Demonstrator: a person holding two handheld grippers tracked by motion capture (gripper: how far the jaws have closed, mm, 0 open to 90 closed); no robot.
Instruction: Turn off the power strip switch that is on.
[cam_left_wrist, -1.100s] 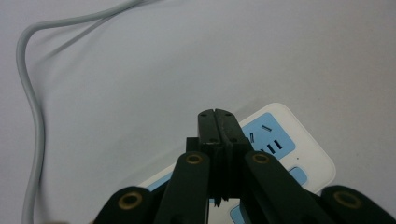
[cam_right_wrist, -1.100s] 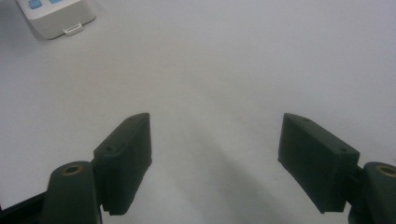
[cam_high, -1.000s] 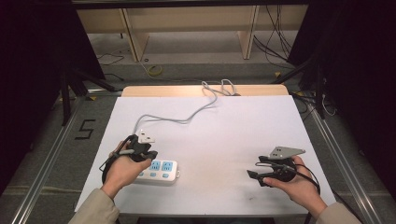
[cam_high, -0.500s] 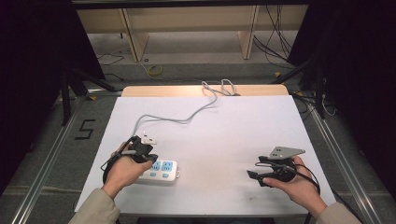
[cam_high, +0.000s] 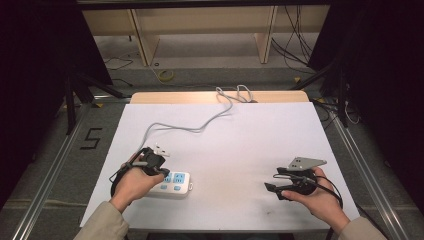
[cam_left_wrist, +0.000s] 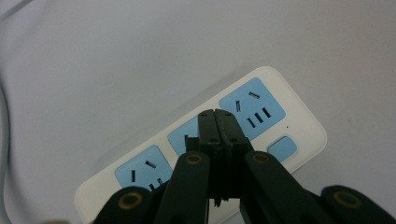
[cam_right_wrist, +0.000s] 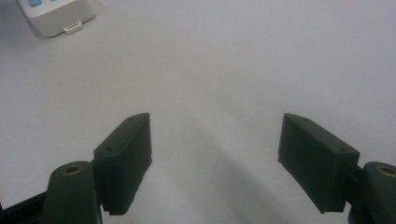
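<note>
While the high view looks down on the white worktop (cam_high: 250, 150), the power strip (cam_high: 172, 183) lies near the front left edge, with the left tongs (cam_high: 161, 174) poised right over its left end and the right tongs (cam_high: 271, 188) resting well apart at the front right. A white plug (cam_high: 161, 149) on its grey cable (cam_high: 200, 126) lies just behind the left hand (cam_high: 132, 182).

From the left gripper view, the left tongs (cam_left_wrist: 217, 119) are pressed together with nothing between them, their tips over the middle socket of the power strip (cam_left_wrist: 299, 116); I cannot tell whether they touch it. The blue switch (cam_left_wrist: 282, 149) sits just to one side of the tips. If pressing that switch is the aim, the tips should shift sideways onto it and come straight down, gently, so the strip does not slide.

From the right gripper view, the right tongs (cam_right_wrist: 215, 158) stand spread wide over bare worktop, a corner of the power strip (cam_right_wrist: 58, 16) far ahead. They could steady that end.
</note>
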